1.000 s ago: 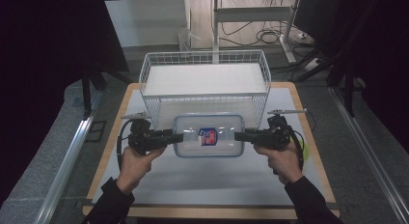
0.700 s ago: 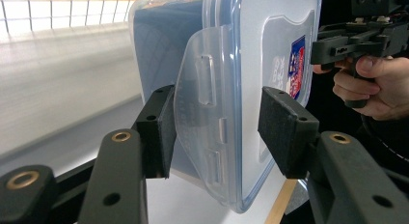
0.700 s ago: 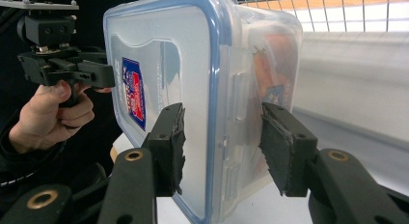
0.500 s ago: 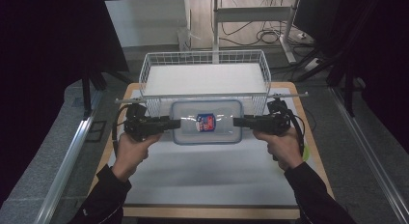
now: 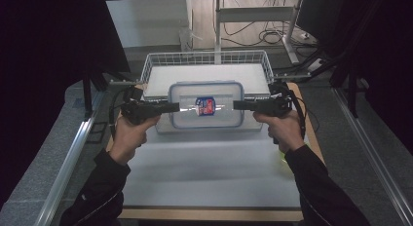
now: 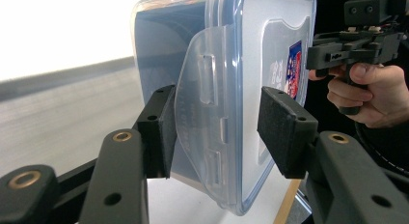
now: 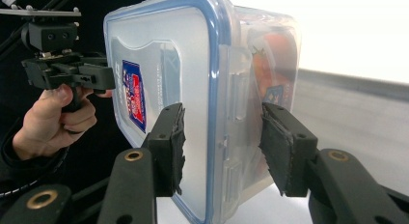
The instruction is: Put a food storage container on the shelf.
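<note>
A clear plastic container [image 5: 221,97] with a blue-rimmed lid and a red and blue label hangs in the air between my two grippers, over the front edge of the wire basket [image 5: 204,57]. My left gripper [image 5: 175,107] is shut on its left end, my right gripper [image 5: 237,105] on its right end. In the left gripper view the jaws [image 6: 214,132] clamp the container [image 6: 241,64] at its side clip. The right gripper view has the jaws [image 7: 222,137] around the other clip of the container [image 7: 159,50], with something orange inside it.
The white wire basket with a white liner stands at the back of the table. A white mat [image 5: 209,162] covers the table in front of it. Metal rails [image 5: 68,158] run along both sides, and cables lie on the floor behind.
Both grippers have lifted the container off the mat and carried it away from the person, up to the basket's front edge.
</note>
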Demonstrator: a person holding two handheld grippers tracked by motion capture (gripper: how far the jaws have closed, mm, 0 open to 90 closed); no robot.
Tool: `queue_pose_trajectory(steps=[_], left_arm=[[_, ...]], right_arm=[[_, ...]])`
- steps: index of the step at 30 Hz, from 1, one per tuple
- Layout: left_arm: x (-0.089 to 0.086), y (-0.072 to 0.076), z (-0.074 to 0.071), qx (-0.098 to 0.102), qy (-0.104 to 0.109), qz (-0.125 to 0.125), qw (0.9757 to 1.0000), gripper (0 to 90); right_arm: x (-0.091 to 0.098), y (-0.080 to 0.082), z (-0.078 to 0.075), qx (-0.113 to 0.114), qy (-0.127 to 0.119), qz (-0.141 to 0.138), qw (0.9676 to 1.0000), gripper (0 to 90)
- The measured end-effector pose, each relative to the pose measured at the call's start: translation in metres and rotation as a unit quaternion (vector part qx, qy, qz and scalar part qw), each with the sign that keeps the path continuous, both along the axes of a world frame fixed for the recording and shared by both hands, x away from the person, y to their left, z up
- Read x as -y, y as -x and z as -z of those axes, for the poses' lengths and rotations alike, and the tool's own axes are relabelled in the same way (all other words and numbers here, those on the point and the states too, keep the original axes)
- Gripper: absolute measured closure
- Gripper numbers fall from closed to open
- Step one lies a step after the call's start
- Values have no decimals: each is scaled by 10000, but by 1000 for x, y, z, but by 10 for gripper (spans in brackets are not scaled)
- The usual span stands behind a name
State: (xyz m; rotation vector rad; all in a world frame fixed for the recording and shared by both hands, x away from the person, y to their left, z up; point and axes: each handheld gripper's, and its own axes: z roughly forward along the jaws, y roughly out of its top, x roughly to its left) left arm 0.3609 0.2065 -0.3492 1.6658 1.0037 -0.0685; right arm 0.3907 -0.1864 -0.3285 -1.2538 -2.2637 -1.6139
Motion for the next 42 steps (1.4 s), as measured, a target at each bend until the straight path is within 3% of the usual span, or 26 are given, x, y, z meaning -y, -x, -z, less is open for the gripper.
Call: queue_pose_trajectory(steps=[22, 32, 42], left_arm=[[-4, -47, -36, -36, 87, 23, 10000, 503], [-11, -69, -41, -39, 213, -55, 9998, 504], [-9, -86, -38, -81, 273, -168, 9995, 503]], right_arm=[[-1, -41, -31, -37, -211, 167, 9996, 525], [-8, -62, -40, -42, -204, 214, 9996, 525], [-8, -83, -38, -118, -306, 266, 9991, 525]])
